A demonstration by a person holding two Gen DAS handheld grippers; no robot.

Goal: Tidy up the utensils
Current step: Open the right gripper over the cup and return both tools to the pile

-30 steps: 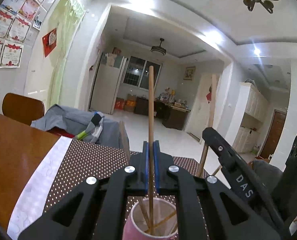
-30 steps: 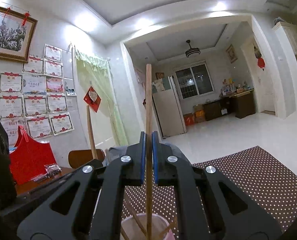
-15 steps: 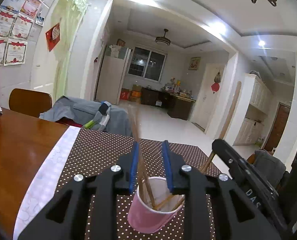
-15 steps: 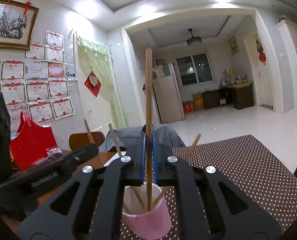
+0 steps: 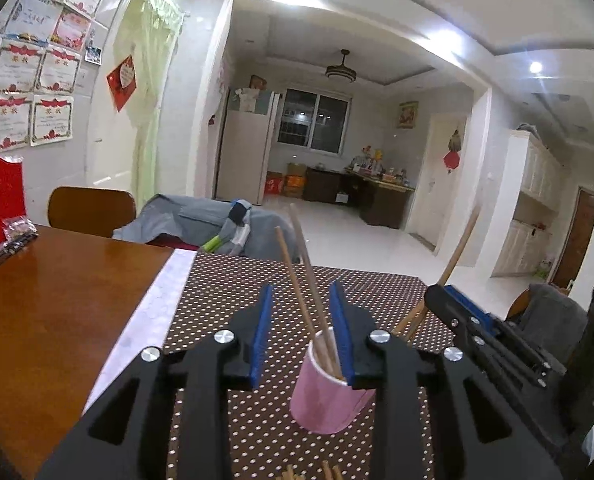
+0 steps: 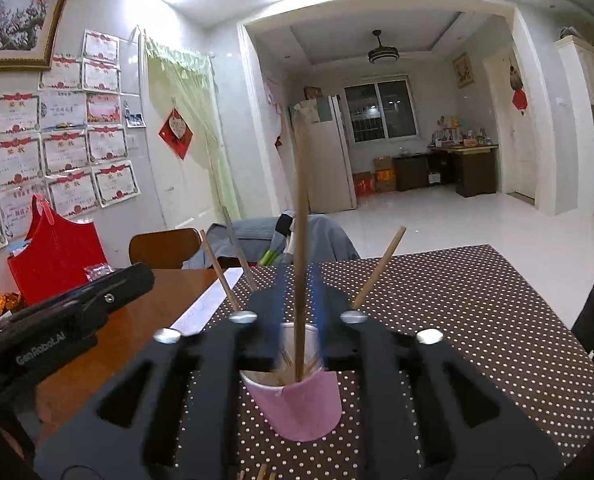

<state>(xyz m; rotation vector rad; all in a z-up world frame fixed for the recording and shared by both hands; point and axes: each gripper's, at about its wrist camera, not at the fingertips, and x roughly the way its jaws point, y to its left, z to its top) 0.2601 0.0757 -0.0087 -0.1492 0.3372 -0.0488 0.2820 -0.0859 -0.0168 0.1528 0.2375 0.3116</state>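
Left wrist view: the left gripper (image 5: 301, 328) hangs over a brown mat with white dots (image 5: 225, 312), its blue-padded jaws well apart with nothing between the pads. Just beyond them stands a pink paper cup (image 5: 327, 400), upright on the mat, partly hidden on its right side by the right finger. Two thin wooden chopsticks (image 5: 303, 280) stand in the cup and lean up and to the left, their tips apart; they are pale brown, straight and plain. To the right, the right gripper (image 5: 457, 312) enters from the side, and another chopstick (image 5: 459, 244) slants up and to the right past its tip. A few more stick ends (image 5: 329, 470) show at the near edge of the mat (too little of them shows to say how they lie). The mat lies on a wooden table (image 5: 57, 300), with a white strip along its left edge.

Right wrist view: the right gripper (image 6: 300, 300) is above the same pink cup (image 6: 297, 404). Its blue pads are blurred, with one upright chopstick (image 6: 301, 240) between them; whether the pads touch it cannot be told. The stick's lower end sits inside the cup. Two sticks (image 6: 221, 268) lean left from the cup and one (image 6: 379, 268) leans right. The left gripper (image 6: 77, 304) lies at the left, over the table.
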